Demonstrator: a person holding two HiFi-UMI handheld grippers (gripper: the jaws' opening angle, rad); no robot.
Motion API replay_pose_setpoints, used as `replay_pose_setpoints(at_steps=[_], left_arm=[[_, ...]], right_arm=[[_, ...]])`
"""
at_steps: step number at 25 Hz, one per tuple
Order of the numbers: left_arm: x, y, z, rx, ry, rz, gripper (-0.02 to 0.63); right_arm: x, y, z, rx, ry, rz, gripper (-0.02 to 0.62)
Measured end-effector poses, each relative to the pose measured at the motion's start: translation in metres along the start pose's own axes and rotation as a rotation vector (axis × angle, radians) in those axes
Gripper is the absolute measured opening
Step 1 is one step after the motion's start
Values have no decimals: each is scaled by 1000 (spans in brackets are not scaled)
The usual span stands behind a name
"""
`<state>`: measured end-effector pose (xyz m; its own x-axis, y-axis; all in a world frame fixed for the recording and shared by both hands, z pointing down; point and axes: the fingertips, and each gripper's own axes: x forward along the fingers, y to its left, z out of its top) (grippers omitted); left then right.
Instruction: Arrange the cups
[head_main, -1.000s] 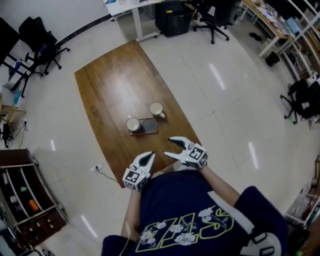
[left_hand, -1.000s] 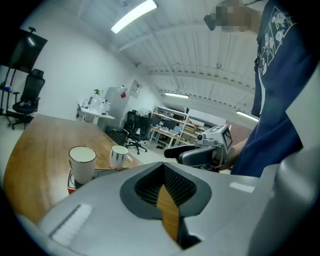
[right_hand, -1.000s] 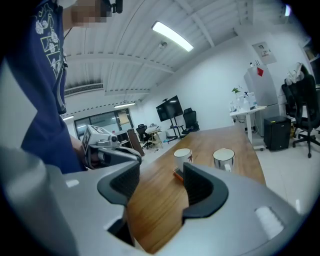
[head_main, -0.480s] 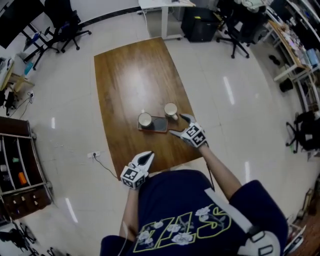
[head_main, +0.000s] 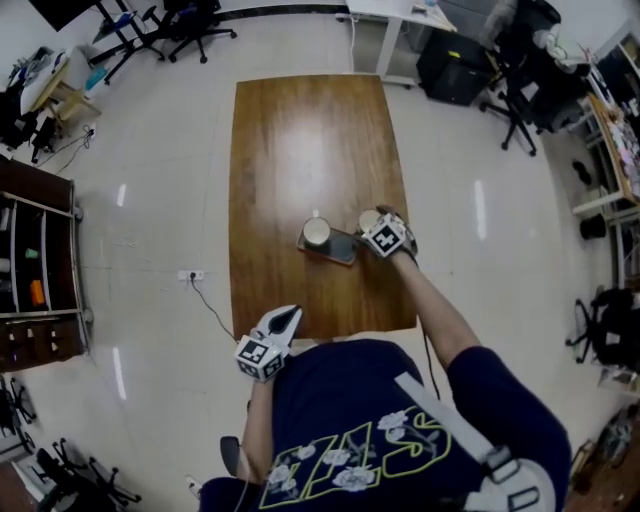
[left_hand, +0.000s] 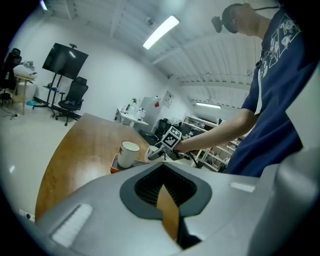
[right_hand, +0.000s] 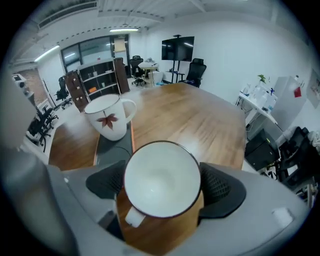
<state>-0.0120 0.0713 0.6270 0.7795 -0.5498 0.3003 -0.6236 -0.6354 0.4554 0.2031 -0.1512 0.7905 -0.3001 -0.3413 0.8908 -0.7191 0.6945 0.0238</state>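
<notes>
A white cup stands on the wooden table, just right of a dark mat. My right gripper points steeply down over this cup. Its jaws have just been opening and stand open, one pad on each side of the cup. A second white cup with a red leaf print stands on the mat's left end. My left gripper hangs shut and empty at the table's near edge, well short of both cups. From there I see the mat cup and the right gripper.
The table's near edge runs just ahead of the person's body. A dark shelf unit stands on the floor to the left. Office chairs and desks stand at the far right. A cable lies on the floor left of the table.
My right gripper has travelled forward and down from the near edge to the cup beside the mat, and its jaws have spread. The left gripper has shifted only a little.
</notes>
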Motion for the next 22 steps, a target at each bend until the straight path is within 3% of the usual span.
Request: replay_pose_setpoints(at_steps=[2,6,12,18,22], left_arm=[[-6,4,-3,-19,-8,25,2],[-17,9,-11,-44,-17,60,2],[-23,12,-19,-73,-26,76,2],[-25,11,-8,-44,-53,88,2],[-31,11,-7,2,-54,102,2]], right_arm=[[5,-3,-5,-6,35,-24,399],[3,0,-3,-29,39,-45,397],[-43,70,55,-157,-205,100,397],[-14,111,35,-243,-93,105,397],[-8,114,34,-252,-134,76,399]])
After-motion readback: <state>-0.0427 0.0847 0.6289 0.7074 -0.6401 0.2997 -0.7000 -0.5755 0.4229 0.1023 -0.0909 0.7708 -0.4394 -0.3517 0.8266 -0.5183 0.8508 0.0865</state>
